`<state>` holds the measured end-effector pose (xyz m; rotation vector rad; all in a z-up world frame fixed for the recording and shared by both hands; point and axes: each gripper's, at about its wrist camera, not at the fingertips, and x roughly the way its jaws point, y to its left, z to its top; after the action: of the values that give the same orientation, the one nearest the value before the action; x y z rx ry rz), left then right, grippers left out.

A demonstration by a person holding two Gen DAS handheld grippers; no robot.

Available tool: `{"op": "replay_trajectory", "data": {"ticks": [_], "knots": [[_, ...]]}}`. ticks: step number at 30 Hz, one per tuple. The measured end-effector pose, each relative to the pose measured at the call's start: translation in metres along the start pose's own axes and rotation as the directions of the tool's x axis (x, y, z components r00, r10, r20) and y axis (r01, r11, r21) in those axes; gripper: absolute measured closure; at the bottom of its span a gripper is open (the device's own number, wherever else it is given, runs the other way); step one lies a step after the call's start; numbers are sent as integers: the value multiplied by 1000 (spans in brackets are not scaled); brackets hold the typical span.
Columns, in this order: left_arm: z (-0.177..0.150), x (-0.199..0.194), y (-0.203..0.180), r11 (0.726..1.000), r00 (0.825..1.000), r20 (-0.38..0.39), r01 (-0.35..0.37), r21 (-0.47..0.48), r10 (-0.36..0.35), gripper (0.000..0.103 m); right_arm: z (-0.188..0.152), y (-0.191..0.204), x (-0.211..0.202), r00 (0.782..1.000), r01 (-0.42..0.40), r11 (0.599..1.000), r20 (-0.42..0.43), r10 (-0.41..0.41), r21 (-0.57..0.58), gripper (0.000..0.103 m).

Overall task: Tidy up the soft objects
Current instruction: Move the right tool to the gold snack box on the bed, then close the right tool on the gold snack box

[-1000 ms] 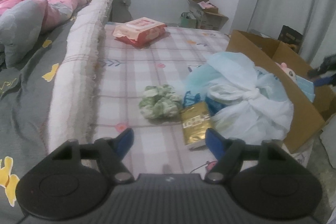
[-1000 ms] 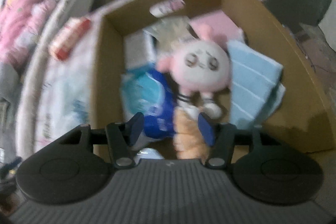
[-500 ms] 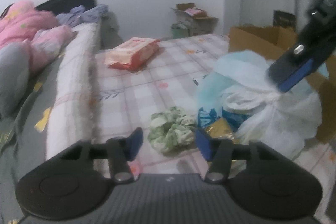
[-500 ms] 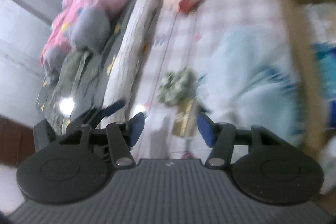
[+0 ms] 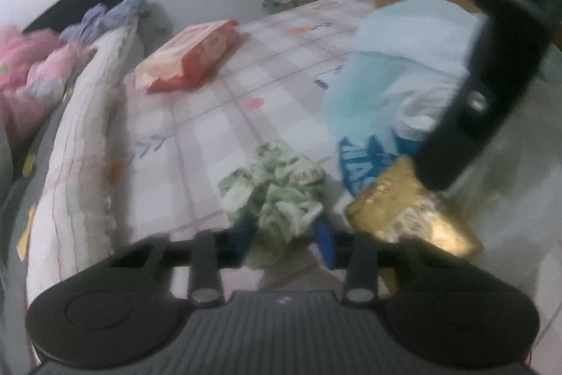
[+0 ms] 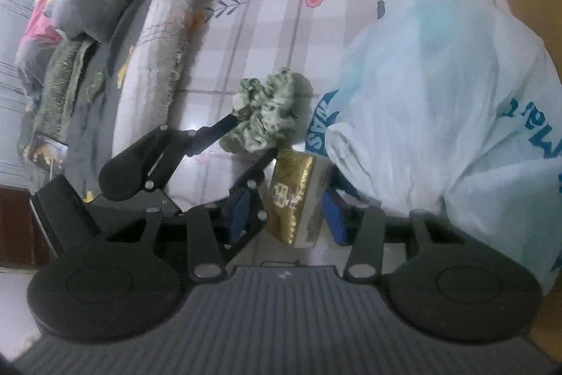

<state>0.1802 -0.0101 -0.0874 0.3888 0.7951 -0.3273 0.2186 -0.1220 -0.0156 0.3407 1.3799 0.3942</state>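
A bed (image 6: 267, 34) with a checked sheet carries a green scrunchie (image 6: 268, 115), a gold packet (image 6: 293, 195) just beside it and a knotted plastic bag (image 6: 439, 101). A red-and-white pack (image 5: 189, 60) lies farther up, and a rolled pale blanket (image 5: 87, 129) runs along the sheet's edge.

Left hand-held gripper (image 5: 284, 236) closing around green scrunchie (image 5: 277, 188).

Left wrist view: set low and close over the bed (image 5: 217, 115), facing along it toward the far wall. Right wrist view: steeper, looking down from close above. Shared by both: green scrunchie (image 5: 277, 195) (image 6: 268, 115), gold packet (image 5: 404, 209) (image 6: 293, 195), pale plastic bag (image 5: 404, 58) (image 6: 439, 94).
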Motion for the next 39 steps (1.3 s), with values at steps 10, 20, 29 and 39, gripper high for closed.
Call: {"op": "replay_trajectory", "data": {"ticks": [10, 20, 29, 39], "knots": [[-12, -35, 41, 985, 999, 12, -42, -165, 44, 87, 9, 22, 22, 994, 105, 992, -30, -108, -73, 58], [-39, -49, 66, 964, 998, -17, -55, -259, 53, 87, 18, 32, 59, 972, 192, 976, -115, -203, -100, 58], [-44, -48, 66, 963, 999, -19, -48, -265, 45, 87, 25, 33, 80, 974, 163, 986, -151, -166, -33, 47], [-45, -45, 66, 959, 999, -14, -43, -281, 40, 87, 27, 53, 91, 977, 174, 982, -114, -181, -71, 36]]}}
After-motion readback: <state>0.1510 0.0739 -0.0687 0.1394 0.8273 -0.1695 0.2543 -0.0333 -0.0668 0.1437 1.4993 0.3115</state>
